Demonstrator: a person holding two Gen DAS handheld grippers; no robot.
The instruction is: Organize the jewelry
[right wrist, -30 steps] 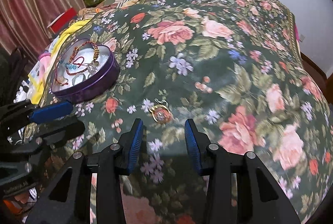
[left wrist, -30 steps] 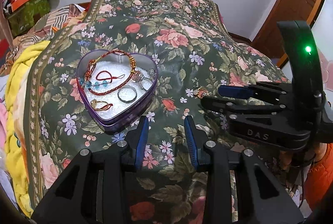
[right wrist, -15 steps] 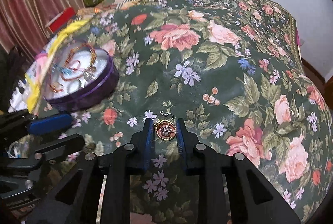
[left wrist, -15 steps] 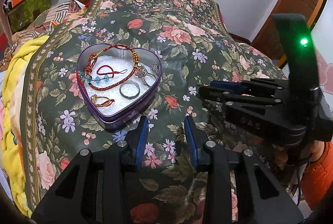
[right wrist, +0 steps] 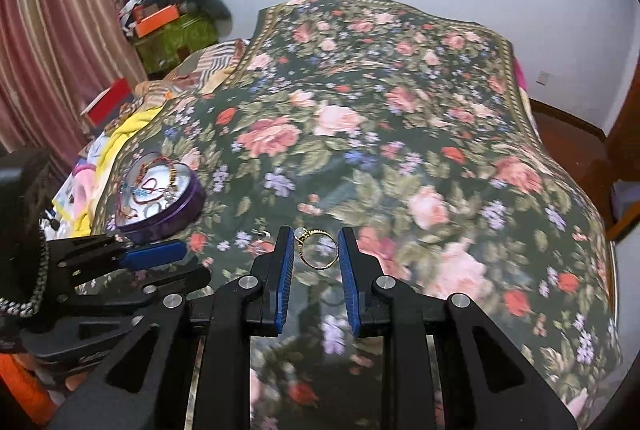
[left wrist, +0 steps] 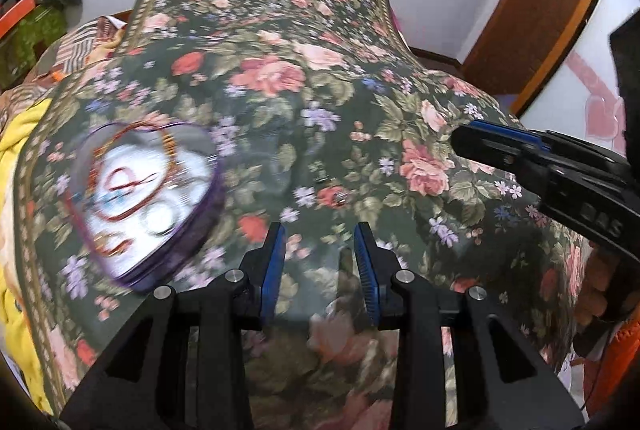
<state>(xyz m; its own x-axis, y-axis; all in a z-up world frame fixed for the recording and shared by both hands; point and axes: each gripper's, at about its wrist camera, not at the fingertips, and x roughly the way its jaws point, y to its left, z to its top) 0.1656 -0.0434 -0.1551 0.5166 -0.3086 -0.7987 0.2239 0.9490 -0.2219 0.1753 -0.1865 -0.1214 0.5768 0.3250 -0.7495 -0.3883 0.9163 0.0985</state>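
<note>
Above floral blanket | right gripper jaws clamp gold ring | left gripper jaws apart

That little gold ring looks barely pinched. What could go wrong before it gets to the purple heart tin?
The gold ring is caught only at its edges in the right gripper, so it could twist free and vanish against the busy floral bedspread. The heart tin sits on soft bedding and might tip if nudged.
</note>
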